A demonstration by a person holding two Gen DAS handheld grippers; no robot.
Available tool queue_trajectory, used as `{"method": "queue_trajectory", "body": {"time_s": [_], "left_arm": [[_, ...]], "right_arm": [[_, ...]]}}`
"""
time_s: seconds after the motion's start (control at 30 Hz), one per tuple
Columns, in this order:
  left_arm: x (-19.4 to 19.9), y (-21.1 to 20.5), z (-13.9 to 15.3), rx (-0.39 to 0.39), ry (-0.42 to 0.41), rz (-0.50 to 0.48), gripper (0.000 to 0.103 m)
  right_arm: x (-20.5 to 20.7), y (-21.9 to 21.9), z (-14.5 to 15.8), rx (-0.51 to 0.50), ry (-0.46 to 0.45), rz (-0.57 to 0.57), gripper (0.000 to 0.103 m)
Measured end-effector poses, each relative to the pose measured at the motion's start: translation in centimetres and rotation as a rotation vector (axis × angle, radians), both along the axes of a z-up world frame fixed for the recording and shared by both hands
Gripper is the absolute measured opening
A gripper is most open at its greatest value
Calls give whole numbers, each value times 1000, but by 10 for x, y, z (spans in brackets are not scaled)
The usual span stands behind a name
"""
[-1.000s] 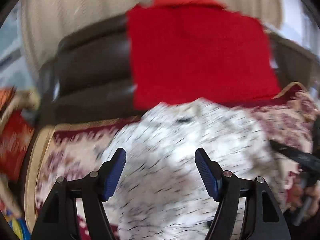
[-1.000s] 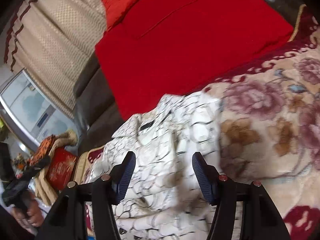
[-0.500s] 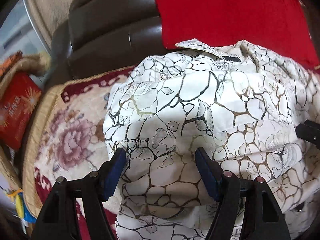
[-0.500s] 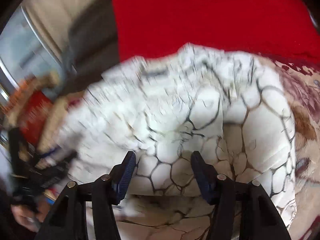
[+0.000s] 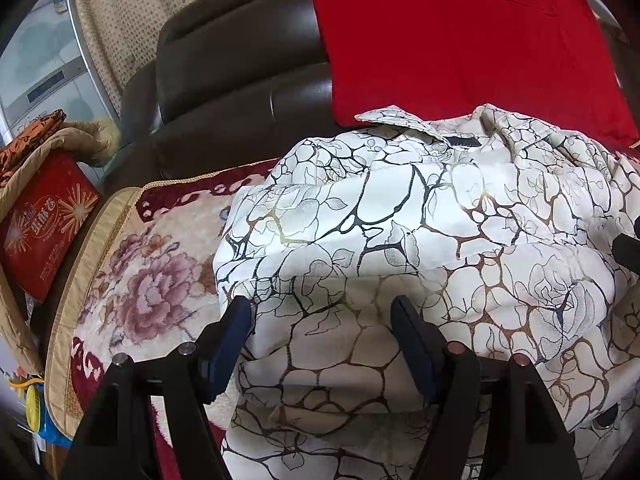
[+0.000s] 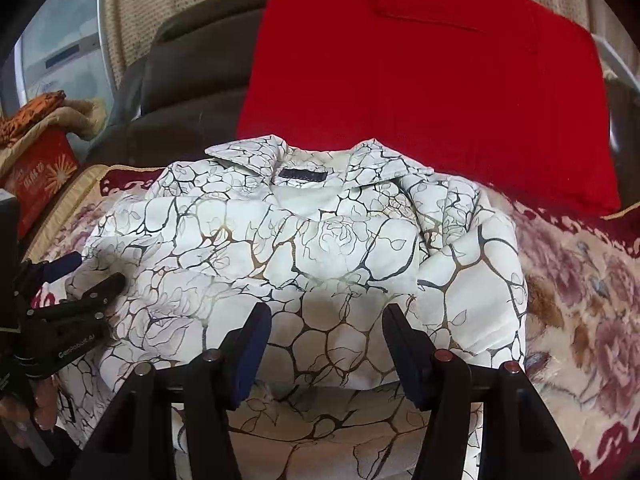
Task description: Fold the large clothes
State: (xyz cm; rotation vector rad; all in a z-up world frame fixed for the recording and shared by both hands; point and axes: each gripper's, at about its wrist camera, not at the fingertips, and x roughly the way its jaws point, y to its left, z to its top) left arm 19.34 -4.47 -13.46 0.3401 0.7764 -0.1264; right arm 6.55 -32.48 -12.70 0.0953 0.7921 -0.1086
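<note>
Shirt (image 5: 400, 216), white with a dark crackle print, lies partly folded on the floral blanket (image 5: 152, 280) that covers the sofa seat, its collar toward the back edge, just under the red cushion (image 5: 460, 40). From my left gripper (image 5: 322, 344) I see both blue pads (image 5: 232, 344) standing wide apart, cloth bulging up between them but not pinched. My right gripper (image 6: 324, 350) shows the same: fingers spread, a folded edge of fabric lying across the gap, no pad visibly pressing on it. In the right view the left gripper (image 6: 86, 276) sits at the shirt's left side, tips resting on or just over the fabric; I cannot tell which. A bit of hand (image 6: 24, 412) shows below it. Outward, the blanket runs to a gold-trimmed edge on the left. Beyond that edge stands a red box (image 5: 44, 224). The dark leather backrest (image 5: 232, 64) rises behind the shirt, with a beige curtain (image 5: 120, 12) past it.
</note>
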Motion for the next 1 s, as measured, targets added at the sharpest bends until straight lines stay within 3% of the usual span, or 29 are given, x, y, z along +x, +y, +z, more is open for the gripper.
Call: {"method": "queue_trajectory", "body": {"time_s": [0.43,1.0], "left_arm": [[0,1,-3,-13,-5,4,75],[2,1,-5,-11,-8,7,76]], "right_arm": [[-2,8,2,-69,-16,1,62],[0,8,-2,-78,-4,-5,62]]}}
